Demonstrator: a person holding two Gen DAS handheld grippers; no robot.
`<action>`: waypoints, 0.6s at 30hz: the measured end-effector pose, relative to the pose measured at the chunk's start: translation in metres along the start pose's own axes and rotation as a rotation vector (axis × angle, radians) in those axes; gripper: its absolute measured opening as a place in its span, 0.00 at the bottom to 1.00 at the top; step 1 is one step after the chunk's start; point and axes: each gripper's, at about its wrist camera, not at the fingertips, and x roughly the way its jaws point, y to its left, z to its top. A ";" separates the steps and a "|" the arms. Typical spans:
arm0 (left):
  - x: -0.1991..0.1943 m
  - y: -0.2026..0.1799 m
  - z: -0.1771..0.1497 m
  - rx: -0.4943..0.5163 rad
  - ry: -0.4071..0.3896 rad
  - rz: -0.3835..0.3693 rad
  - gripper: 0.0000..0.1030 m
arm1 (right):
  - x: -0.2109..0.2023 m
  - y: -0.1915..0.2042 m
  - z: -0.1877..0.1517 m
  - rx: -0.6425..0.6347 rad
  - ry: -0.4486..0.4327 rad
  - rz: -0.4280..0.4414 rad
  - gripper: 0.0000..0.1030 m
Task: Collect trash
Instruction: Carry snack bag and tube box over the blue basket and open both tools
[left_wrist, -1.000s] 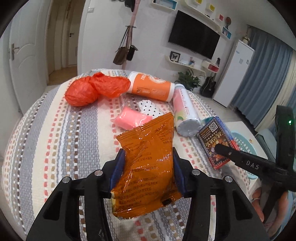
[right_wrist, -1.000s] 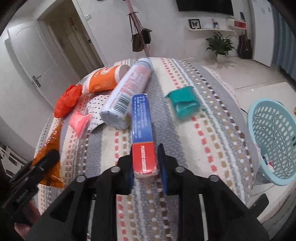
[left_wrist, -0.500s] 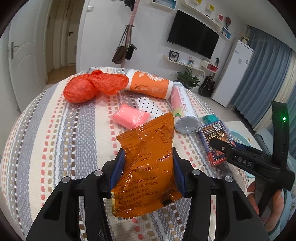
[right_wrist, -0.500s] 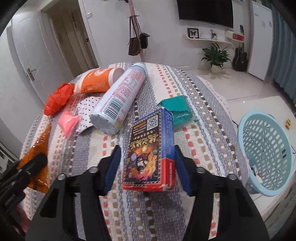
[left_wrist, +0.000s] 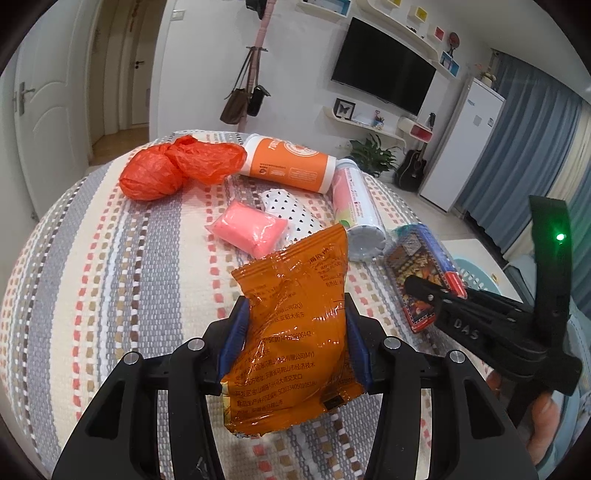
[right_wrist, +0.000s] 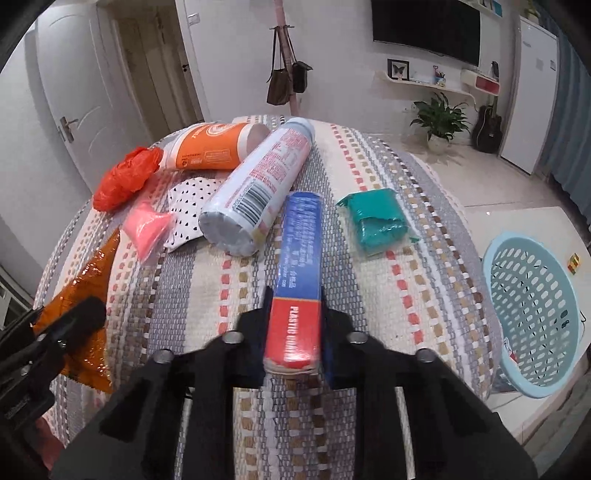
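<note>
While both claws gripped trash over the striped tablecloth (right_wrist: 388, 295), left gripper (left_wrist: 295, 332) on the orange wrapper (left_wrist: 295, 332), right gripper (right_wrist: 294, 317) clamped narrow on the card box (right_wrist: 297, 280) (2 items), carrying both level to the blue basket (right_wrist: 532, 314) looked safest.

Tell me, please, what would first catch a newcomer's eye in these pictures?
Probably the crinkled orange snack bag, clamped upright in the left tool right at the front of its view. Next, the red-and-blue card box gripped edge-on by the right tool, over the striped woven cloth, with the pale blue basket below the table's right edge.
</note>
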 end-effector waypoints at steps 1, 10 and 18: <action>-0.002 -0.001 0.001 0.003 -0.003 -0.008 0.46 | -0.002 -0.002 -0.001 -0.004 -0.009 -0.002 0.14; -0.022 -0.047 0.017 0.093 -0.064 -0.054 0.46 | -0.058 -0.052 0.013 0.078 -0.143 0.005 0.14; -0.013 -0.132 0.028 0.235 -0.076 -0.158 0.46 | -0.101 -0.123 0.005 0.198 -0.222 -0.051 0.15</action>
